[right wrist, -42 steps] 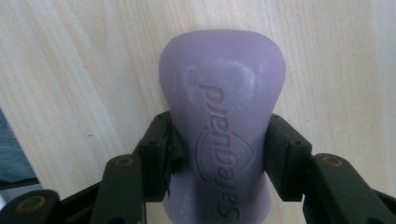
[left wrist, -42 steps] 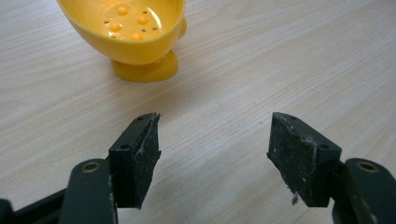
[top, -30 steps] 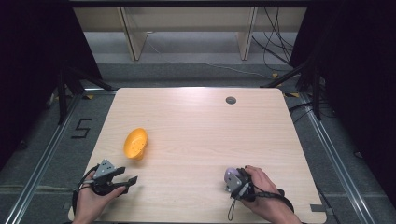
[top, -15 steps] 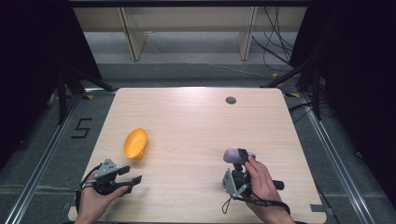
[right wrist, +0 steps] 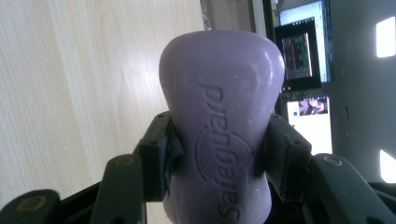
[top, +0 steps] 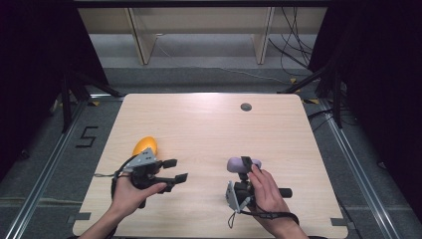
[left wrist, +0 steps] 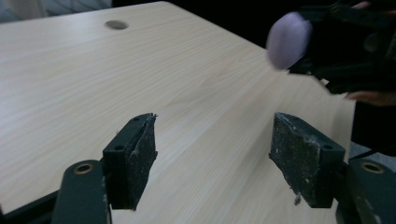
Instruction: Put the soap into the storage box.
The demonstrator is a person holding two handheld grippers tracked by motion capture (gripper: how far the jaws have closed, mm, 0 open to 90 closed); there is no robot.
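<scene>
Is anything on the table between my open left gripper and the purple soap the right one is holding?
Nothing visible. Bare table lies between the left gripper and the purple soap clamped in the right gripper; the orange object sits behind the left gripper.

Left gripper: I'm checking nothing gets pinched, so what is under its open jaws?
Under the left gripper, whose jaws stand wide apart, lies bare wooden table. Nothing sits between them. The orange object lies behind the gripper, partly covered by it. The right gripper holds the purple soap.

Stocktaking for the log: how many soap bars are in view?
2: a purple soap bar clamped in the right tongs, and an orange soap bar on the table beside the left tongs.
</scene>
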